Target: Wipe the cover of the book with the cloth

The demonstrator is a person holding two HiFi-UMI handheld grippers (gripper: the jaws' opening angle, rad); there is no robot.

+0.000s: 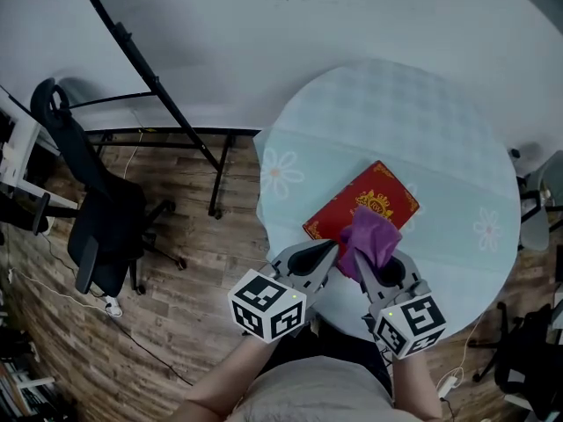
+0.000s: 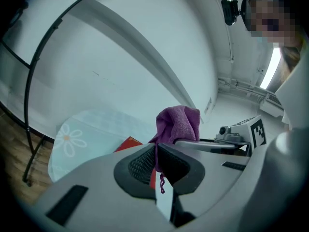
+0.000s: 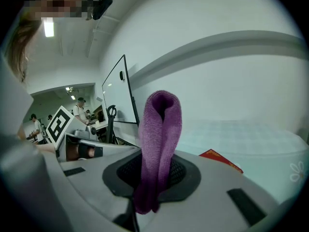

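A red book (image 1: 374,199) with a gold emblem lies slantwise on the round table (image 1: 422,112), which has a pale blue flowered cover. My right gripper (image 1: 362,266) is shut on a purple cloth (image 1: 371,237) that bunches over the book's near end. In the right gripper view the cloth (image 3: 161,129) stands up folded out of the jaws, with the book (image 3: 219,159) low at the right. My left gripper (image 1: 331,248) is shut at the book's near-left edge. Red cover and a white sliver show between its jaws (image 2: 157,153). The cloth (image 2: 178,122) hangs just beyond.
A black office chair (image 1: 97,209) stands on the wood floor to the left. A black stand with angled legs (image 1: 176,112) is beside the table. Another chair base (image 1: 532,205) sits at the right edge. Cables trail across the floor.
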